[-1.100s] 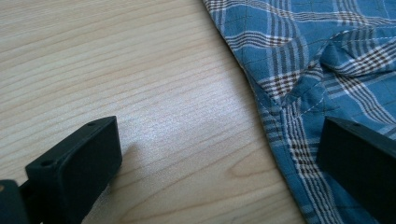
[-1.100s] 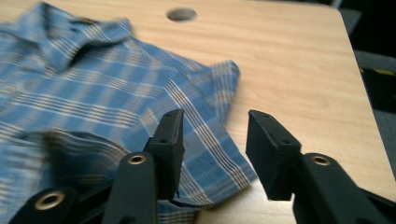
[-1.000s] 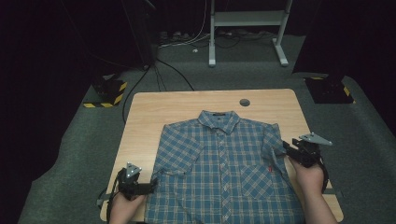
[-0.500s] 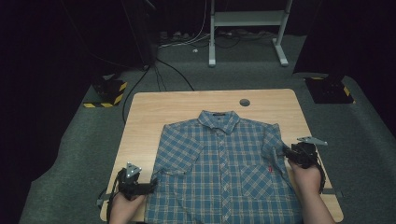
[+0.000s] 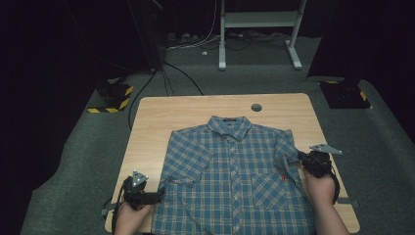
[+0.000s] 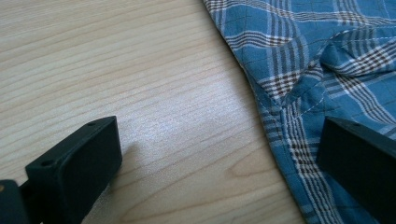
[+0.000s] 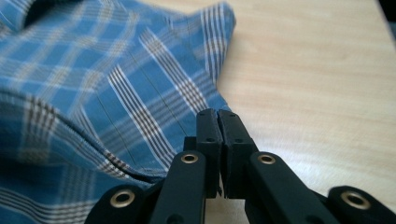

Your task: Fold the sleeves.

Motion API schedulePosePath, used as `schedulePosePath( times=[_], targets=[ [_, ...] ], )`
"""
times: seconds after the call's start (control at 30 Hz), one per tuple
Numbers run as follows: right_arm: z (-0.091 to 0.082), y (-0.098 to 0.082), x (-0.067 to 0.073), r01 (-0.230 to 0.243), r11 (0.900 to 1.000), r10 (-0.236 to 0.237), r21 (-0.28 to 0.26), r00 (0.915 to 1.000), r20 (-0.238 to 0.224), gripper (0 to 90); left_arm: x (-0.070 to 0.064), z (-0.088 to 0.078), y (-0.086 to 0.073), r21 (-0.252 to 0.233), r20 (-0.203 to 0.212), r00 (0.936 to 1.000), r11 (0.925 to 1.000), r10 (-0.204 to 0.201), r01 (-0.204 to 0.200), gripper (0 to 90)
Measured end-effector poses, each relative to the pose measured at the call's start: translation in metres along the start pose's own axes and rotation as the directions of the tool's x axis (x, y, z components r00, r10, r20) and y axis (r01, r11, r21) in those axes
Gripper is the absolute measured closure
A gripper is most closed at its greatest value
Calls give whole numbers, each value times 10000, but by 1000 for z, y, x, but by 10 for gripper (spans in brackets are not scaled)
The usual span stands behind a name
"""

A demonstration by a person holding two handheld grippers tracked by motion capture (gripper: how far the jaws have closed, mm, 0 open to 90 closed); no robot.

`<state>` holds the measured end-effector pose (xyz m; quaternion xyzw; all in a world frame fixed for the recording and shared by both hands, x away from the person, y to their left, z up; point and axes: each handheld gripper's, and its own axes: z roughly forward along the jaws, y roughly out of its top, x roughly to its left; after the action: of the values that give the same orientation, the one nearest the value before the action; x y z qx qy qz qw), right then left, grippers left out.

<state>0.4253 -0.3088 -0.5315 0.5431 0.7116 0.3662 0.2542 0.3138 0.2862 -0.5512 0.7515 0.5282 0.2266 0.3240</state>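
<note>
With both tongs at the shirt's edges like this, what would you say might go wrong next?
1. The right tongs have just closed at the shirt edge; whether cloth is caught is unclear, so a pull might slip off.
2. The left tongs stand open astride the hem, one jaw on bare table; closing may pinch little cloth and bunch it.

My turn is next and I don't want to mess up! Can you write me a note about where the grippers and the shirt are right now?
Right gripper: jaws just closed; they look pinched on the shirt's right edge.
Left gripper: open, jaws astride the shirt's left edge, one over bare table, one over cloth, not gripping.
Shirt: lying flat, front up, collar at the far side.
Done: right side seemingly caught.
Left: probably close the left gripper on its edge, then start folding.
</note>
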Motion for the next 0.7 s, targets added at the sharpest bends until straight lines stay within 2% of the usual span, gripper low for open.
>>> schedulePosePath(
  times=[0.17,0.33,0.37,0.4,0.5,0.53,0.57,0.63,0.67,0.7],
  targets=[
    [-17,16,9,354,9971,-357,-669,9994,-22,875,0,0,0,2,-23,10000,10000,-16,16,3],
    [-26,39,23,695,9923,-719,-1025,9972,-198,874,0,0,0,0,-21,10000,10000,-18,18,2],
    [-26,39,23,695,9923,-719,-1025,9972,-198,874,0,0,0,0,-21,10000,10000,-18,18,3],
    [-27,46,31,744,9903,-791,-1177,9962,-363,874,0,0,0,-1,-22,10000,10000,-18,18,2],
    [-24,55,46,889,9868,-975,-1356,9936,-579,873,0,0,0,2,-22,10000,10000,-16,16,2],
    [-24,55,46,889,9868,-975,-1356,9936,-579,873,0,0,0,0,-24,10000,10000,-18,18,2],
    [-23,58,52,939,9853,-1040,-1429,9925,-646,873,0,0,0,-1,-23,10000,10000,-17,17,3],
    [-19,64,64,1066,9824,-1204,-1531,9892,-839,872,0,0,0,1,-22,10000,10000,-15,15,3],
    [-13,69,79,1256,9798,-1422,-1557,9848,-1000,870,0,0,0,-3,-23,10000,10000,-14,14,3],
    [-11,70,84,1353,9787,-1522,-1545,9829,-1035,869,0,0,0,-2,-21,10000,10000,-21,21,3]
  ],
)
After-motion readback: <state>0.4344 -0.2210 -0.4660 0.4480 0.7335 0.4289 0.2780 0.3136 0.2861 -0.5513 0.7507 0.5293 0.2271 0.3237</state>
